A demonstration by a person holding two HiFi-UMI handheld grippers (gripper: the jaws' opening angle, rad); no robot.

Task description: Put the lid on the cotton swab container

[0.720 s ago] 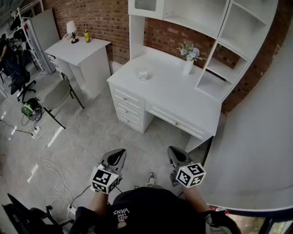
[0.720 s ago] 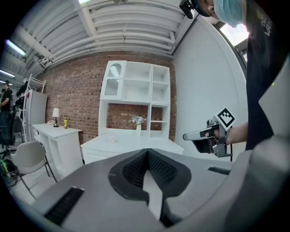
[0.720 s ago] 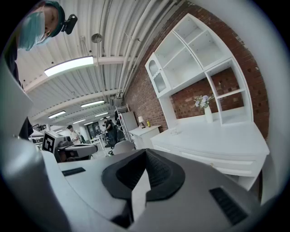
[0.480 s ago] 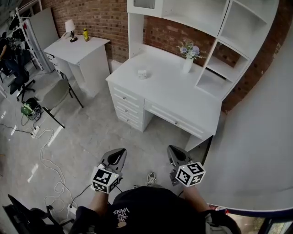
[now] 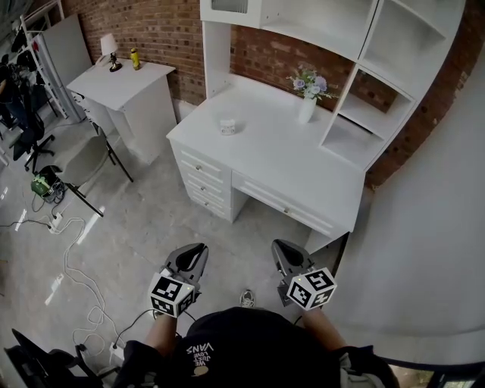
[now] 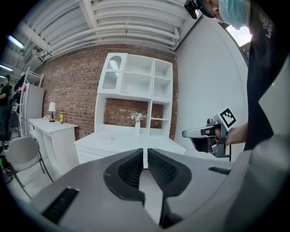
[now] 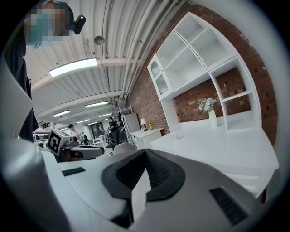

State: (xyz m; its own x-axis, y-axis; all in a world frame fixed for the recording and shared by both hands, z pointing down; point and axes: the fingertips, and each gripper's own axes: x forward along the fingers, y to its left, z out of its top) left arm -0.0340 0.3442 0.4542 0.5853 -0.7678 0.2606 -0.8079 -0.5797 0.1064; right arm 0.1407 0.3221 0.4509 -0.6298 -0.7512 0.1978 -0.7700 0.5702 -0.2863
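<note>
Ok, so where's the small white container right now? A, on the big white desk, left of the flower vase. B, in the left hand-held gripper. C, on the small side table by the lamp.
A: the small white container sits on the desk, to the left of the flower vase.

The container [image 5: 227, 126] on the counter [image 5: 288, 159] is too small to show a lid. The top edge crops the shelves [image 5: 326, 19].
</note>
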